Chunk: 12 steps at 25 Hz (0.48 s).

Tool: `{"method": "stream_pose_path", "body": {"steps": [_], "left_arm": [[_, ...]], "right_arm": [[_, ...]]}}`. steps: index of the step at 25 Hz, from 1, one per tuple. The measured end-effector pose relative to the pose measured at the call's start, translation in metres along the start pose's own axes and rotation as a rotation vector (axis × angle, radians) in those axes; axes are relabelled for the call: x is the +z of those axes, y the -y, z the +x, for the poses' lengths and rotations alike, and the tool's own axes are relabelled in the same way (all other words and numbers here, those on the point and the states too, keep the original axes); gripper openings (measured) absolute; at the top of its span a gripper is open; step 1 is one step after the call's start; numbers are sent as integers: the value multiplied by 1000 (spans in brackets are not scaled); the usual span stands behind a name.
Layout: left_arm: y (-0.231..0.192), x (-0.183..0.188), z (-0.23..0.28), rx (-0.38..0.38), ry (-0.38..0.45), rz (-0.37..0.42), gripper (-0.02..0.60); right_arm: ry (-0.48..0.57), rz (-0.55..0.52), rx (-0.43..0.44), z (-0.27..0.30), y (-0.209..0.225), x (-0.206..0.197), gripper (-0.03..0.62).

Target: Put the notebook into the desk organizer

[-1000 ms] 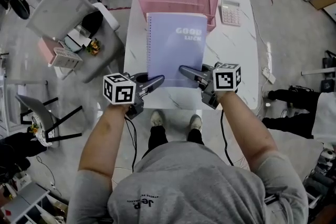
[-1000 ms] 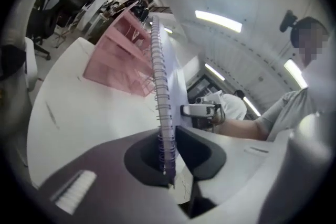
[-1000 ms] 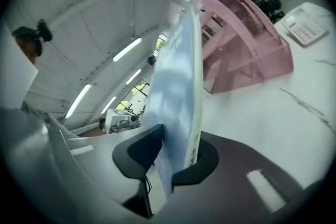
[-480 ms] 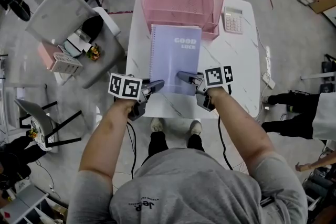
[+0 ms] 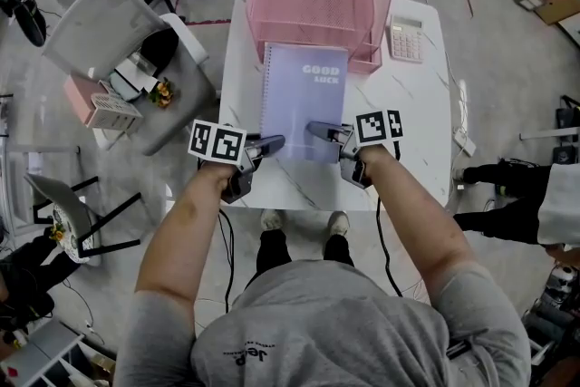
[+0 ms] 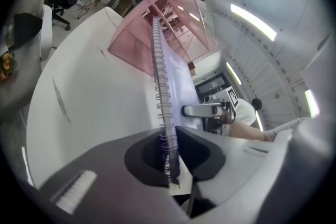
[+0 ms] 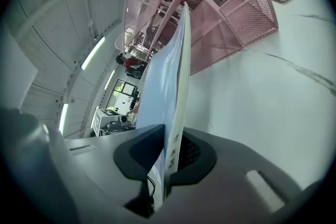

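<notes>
A lilac spiral notebook (image 5: 304, 100) printed "GOOD LUCK" hangs over the white table (image 5: 408, 131), its far edge at the open front of the pink mesh desk organizer (image 5: 272, 4). My left gripper (image 5: 275, 141) is shut on the near left corner, at the spiral binding (image 6: 163, 86). My right gripper (image 5: 317, 130) pinches the near right corner, its pads pressed on the cover (image 7: 173, 76). In the right gripper view the organizer (image 7: 231, 13) stands just beyond the notebook's far end. The left gripper view shows the organizer (image 6: 142, 34) ahead along the spine.
A pink calculator (image 5: 406, 39) lies on the table to the right of the organizer. A grey side table with small items (image 5: 136, 68) stands to the left. Chairs and a person's legs (image 5: 507, 168) are around the table on the floor.
Both grippers have carried the notebook forward, away from me; its far edge now reaches the organizer's front. The grip on both corners is unchanged.
</notes>
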<state>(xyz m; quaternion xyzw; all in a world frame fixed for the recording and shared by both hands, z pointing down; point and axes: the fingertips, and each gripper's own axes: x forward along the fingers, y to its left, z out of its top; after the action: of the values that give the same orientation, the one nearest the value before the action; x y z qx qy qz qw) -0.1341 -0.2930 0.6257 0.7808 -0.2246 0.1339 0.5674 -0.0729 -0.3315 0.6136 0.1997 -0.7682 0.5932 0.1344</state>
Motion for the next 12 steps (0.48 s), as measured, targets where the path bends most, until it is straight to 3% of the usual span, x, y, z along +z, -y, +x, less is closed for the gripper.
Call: {"method": "stream_pose_path", "body": {"steps": [12], "left_arm": [[-11,64,7,-31,28,-26,91]], "right_arm": [[72,34,26,3,5,62,40]]}}
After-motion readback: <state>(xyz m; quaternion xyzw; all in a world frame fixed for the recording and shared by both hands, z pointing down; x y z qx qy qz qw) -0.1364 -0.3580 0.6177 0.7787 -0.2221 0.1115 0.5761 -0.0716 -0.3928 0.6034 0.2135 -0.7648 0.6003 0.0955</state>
